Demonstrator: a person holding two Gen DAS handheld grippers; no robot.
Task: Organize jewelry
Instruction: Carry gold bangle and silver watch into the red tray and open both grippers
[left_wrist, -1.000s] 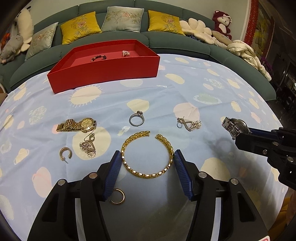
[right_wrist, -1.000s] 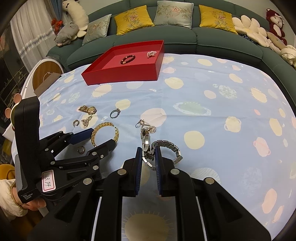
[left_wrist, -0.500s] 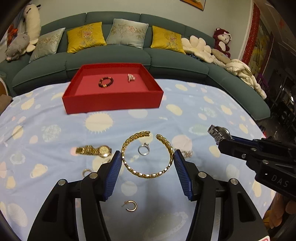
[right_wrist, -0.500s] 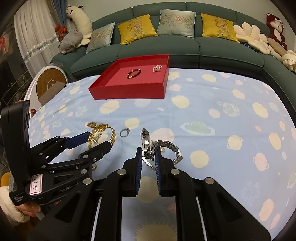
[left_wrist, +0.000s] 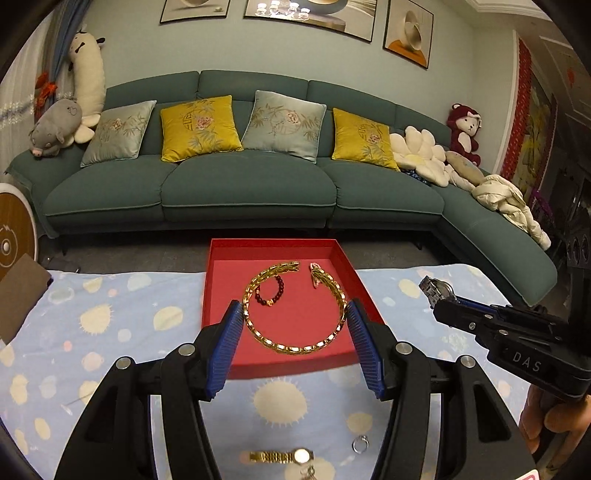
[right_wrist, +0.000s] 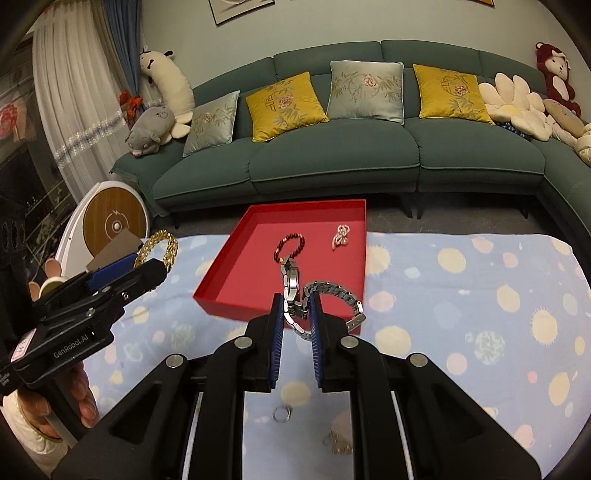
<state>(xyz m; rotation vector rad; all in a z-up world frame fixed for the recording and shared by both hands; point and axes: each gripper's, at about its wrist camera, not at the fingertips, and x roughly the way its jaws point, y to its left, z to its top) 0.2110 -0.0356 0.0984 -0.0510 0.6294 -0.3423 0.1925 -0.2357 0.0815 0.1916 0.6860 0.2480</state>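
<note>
My left gripper (left_wrist: 295, 332) is shut on a gold chain bangle (left_wrist: 291, 349), its blue pads pressing the two sides, and holds it in the air over the red tray (left_wrist: 273, 244). In the tray lie a dark bead bracelet (left_wrist: 271, 293) and a small pink-white piece (left_wrist: 314, 275), partly hidden by the bangle's end. My right gripper (right_wrist: 297, 310) is shut on a silver watch (right_wrist: 291, 280) just above the tray's near wall (right_wrist: 236, 295), the loose band (right_wrist: 332, 290) hanging to the right. The right wrist view also shows the bead bracelet (right_wrist: 290, 245) and the pink-white piece (right_wrist: 341, 236).
On the spotted blue cloth near me lie a gold watch (left_wrist: 284, 457), a silver ring (left_wrist: 360, 443) and a small silver ornament (right_wrist: 336, 443). A green sofa (left_wrist: 243, 192) with cushions stands beyond the table. A round white-and-wood device (right_wrist: 114, 221) stands at the far left.
Both grippers have risen and gone forward to the red tray, carrying the bangle and the silver watch. The loose jewelry on the cloth has slid to the bottom of the views.
</note>
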